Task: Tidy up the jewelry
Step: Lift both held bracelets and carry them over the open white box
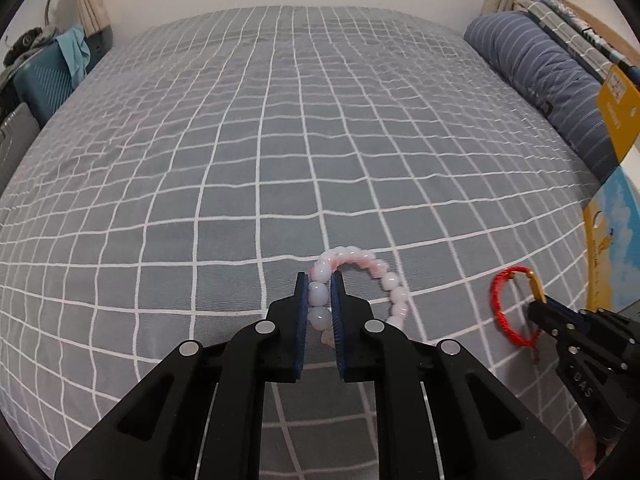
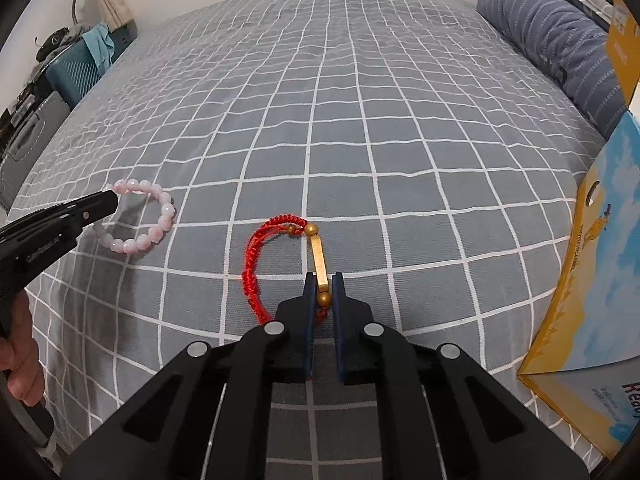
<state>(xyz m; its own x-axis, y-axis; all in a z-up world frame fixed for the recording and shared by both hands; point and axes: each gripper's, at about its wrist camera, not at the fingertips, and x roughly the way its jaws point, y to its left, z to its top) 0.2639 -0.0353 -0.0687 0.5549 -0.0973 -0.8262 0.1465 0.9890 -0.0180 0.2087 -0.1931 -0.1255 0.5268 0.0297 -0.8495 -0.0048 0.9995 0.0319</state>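
Bracelets are held one in each claw above a bed (image 1: 280,140) covered in a grey sheet with white grid lines. Left claw (image 1: 320,292) pinches the pink bead bracelet (image 1: 384,280) by two beads; right claw (image 2: 323,292) pinches the red cord bracelet (image 2: 256,256) at its gold bar (image 2: 319,258). "DAS" is readable on the right claw's body in the left view. A yellow and blue box (image 2: 592,260) at the right edge shows partial lettering, "Rea". A striped blue pillow (image 1: 552,76) lies at the far right, and a teal case (image 1: 40,80) stands left of the bed.
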